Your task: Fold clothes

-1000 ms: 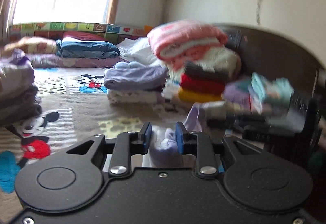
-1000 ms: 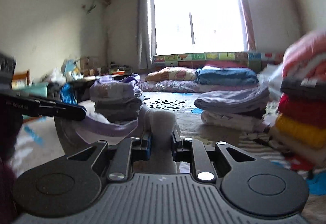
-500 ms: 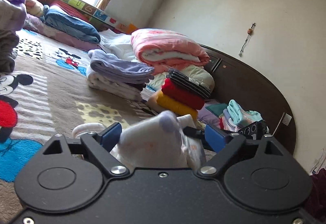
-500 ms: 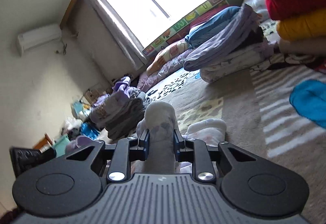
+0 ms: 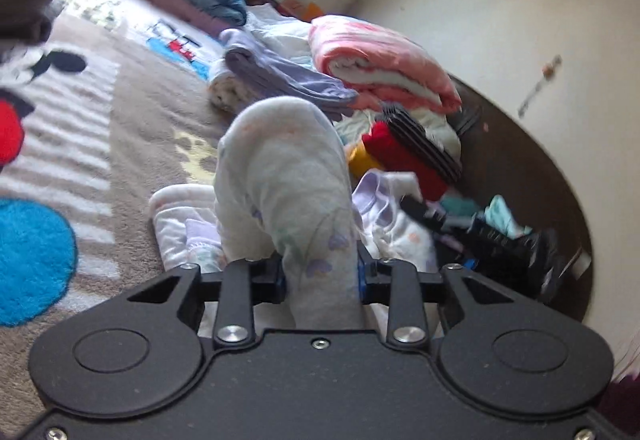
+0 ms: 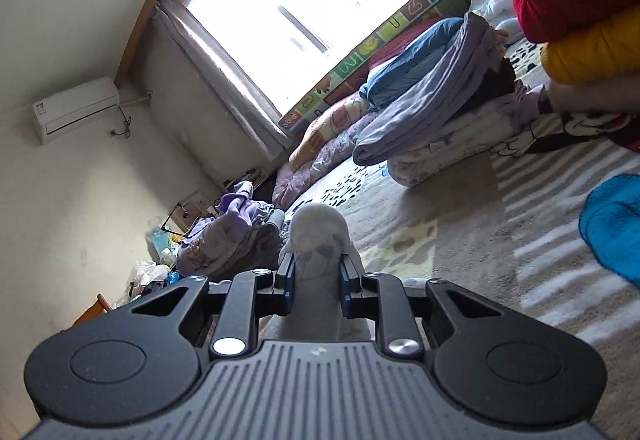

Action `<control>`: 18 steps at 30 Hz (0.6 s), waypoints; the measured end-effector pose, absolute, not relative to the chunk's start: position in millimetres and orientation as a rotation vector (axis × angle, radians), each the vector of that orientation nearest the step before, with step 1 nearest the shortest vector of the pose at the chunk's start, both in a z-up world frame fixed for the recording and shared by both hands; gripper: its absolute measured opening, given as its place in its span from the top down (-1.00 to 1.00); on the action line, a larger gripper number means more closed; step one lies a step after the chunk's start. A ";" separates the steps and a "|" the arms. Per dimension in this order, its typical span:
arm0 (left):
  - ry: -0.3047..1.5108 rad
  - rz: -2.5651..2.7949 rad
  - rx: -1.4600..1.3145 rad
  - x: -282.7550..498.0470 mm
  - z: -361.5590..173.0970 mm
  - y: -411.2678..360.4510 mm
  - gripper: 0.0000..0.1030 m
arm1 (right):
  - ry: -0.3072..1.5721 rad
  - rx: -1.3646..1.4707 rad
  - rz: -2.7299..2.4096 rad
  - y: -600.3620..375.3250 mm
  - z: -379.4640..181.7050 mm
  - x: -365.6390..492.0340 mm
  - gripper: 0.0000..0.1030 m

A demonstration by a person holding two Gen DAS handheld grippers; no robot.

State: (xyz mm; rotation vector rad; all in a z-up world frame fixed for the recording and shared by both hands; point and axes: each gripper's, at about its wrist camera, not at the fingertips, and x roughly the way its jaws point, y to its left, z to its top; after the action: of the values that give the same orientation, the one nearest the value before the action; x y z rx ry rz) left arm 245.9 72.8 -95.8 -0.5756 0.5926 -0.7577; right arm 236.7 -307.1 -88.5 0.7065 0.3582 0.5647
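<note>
A white garment with pale purple and orange prints (image 5: 284, 176) bulges up between the blue pads of my left gripper (image 5: 320, 276), which is shut on it. The rest of the garment (image 5: 180, 224) lies bunched on the carpet below. My right gripper (image 6: 316, 280) is shut on another fold of the same white garment (image 6: 318, 236), just above the carpet. The right gripper's black body (image 5: 496, 240) shows blurred at the right of the left wrist view.
Folded stacks stand around: a pink and white blanket (image 5: 380, 60) over red and yellow items (image 5: 400, 156), a purple pile (image 6: 432, 104), another purple heap (image 6: 236, 232). A Mickey Mouse carpet (image 5: 80, 128) covers the floor. A dark curved headboard (image 5: 520, 168) is on the right.
My left gripper, open half a second ago, has shut on the white garment. Both grippers have tilted and dropped closer to the carpet. My right gripper kept its hold.
</note>
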 end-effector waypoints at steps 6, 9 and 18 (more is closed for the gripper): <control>0.733 -0.682 -0.767 280.3 -126.6 81.3 0.30 | 0.452 0.780 0.497 -306.3 -115.9 262.3 0.56; 0.706 -0.672 -0.751 274.3 -119.8 82.1 0.17 | 0.504 0.818 0.463 -309.6 -131.5 264.8 0.54; 0.375 -0.617 -0.553 226.5 -55.8 111.5 -0.17 | 0.374 0.701 0.378 -315.7 -98.7 232.0 0.22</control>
State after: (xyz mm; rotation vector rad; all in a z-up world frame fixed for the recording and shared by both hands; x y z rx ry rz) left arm 226.5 111.5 -55.8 -0.5528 0.3749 -0.6173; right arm 232.0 -315.7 -98.7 0.7010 0.3745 0.3784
